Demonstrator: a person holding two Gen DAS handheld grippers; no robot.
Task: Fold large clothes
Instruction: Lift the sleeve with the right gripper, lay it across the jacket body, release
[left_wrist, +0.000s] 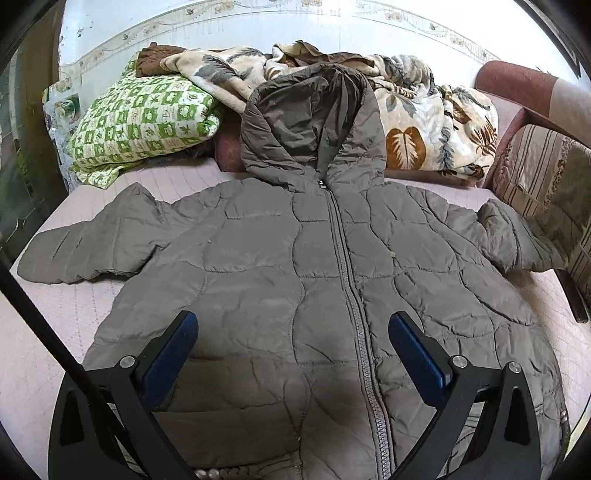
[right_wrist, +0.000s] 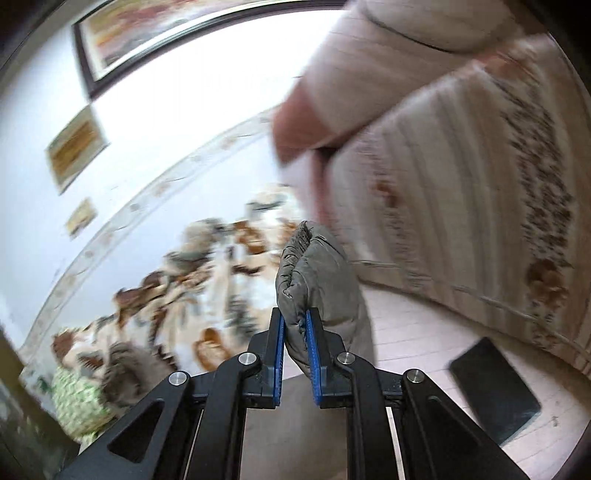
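Observation:
A grey-brown quilted hooded jacket (left_wrist: 295, 258) lies face up and zipped on the pink bed cover (left_wrist: 44, 350), sleeves spread to both sides, hood toward the pillows. My left gripper (left_wrist: 293, 321) hovers open over the jacket's lower front, its blue pads either side of the zip, nothing between them. In the right wrist view, my right gripper (right_wrist: 295, 321) is shut on the jacket's sleeve cuff (right_wrist: 314, 273), which bunches up between the blue pads and is lifted off the bed. That view is blurred and tilted.
A green patterned pillow (left_wrist: 144, 122) and a leaf-print blanket (left_wrist: 424, 122) lie at the head of the bed. A striped cushion (left_wrist: 546, 177) and a reddish sofa arm (left_wrist: 517, 85) stand on the right. A dark flat phone-like object (right_wrist: 495, 391) lies on the pink cover.

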